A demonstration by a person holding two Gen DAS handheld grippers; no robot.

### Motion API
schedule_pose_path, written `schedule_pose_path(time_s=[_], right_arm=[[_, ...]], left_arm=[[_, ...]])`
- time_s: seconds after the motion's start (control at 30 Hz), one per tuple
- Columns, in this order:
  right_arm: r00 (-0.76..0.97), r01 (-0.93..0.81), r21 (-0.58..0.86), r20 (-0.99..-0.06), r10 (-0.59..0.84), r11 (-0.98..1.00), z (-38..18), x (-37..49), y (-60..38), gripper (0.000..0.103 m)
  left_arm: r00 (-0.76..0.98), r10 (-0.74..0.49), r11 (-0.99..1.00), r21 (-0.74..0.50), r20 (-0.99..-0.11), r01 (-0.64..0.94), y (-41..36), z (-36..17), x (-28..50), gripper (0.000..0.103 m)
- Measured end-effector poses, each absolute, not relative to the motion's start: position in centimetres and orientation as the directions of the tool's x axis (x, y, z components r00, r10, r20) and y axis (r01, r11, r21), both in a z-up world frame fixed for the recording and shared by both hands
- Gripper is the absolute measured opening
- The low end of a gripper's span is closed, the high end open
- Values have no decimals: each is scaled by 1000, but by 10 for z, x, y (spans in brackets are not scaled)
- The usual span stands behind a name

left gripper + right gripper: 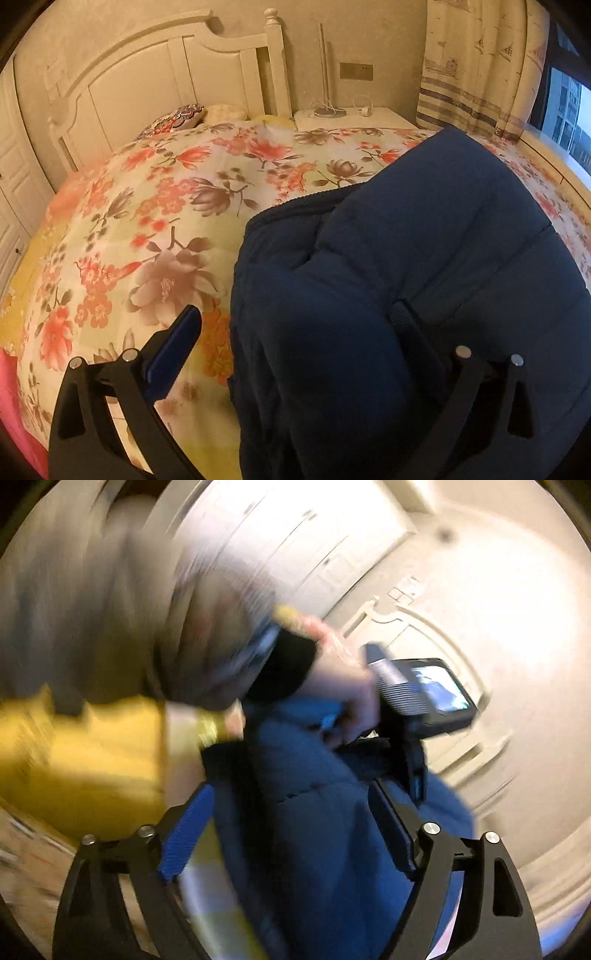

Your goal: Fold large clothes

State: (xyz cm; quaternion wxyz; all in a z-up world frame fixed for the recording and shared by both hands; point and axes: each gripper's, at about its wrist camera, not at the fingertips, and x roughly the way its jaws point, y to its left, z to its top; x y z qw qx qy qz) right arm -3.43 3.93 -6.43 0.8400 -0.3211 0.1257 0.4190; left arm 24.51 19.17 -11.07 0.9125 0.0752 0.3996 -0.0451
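A dark blue padded jacket (406, 266) lies bunched on the right half of the bed with the floral bedspread (155, 221). My left gripper (295, 325) is wide open over the jacket's near edge; its left finger (173, 350) is over the bedspread, its right finger is sunk against the jacket. The right wrist view is blurred by motion. There my right gripper (291, 812) is open with blue jacket fabric (325, 849) between its fingers. The other hand-held gripper with its screen (424, 694) and the person's hand show ahead of it.
A white headboard (147, 85) and pillows (177, 118) are at the far end. A white nightstand (351, 118) with a lamp stands beyond the bed. A curtain (480, 66) and window are at the right. The person's grey and yellow clothing (92, 738) fills the right view's left side.
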Motion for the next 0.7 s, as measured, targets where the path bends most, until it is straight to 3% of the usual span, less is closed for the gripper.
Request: schedule_pose_path(time_s=[0.07, 0.17, 0.3, 0.4, 0.57, 0.7], right_arm=[[587, -809, -307, -462, 665, 501, -45, -16, 16, 51], [590, -799, -202, -452, 670, 567, -38, 8, 9, 43], [580, -805, -291, -567, 584, 517, -76, 15, 76, 42], [658, -749, -424, -572, 490, 510, -105, 11, 106, 43], [607, -786, -377, -624, 492, 490, -103, 23, 106, 43], [441, -874, -158, -656, 612, 460, -63, 42, 69, 42]], left_arm=[[676, -30, 985, 95, -737, 147, 192, -112, 246, 101], [671, -57, 987, 60, -739, 150, 193, -112, 250, 101], [674, -60, 987, 55, -736, 148, 193, -112, 250, 101], [677, -63, 989, 48, -733, 143, 197, -116, 250, 101], [675, -125, 989, -33, -727, 147, 207, -124, 250, 101], [714, -79, 992, 17, -696, 125, 201, -120, 240, 101]])
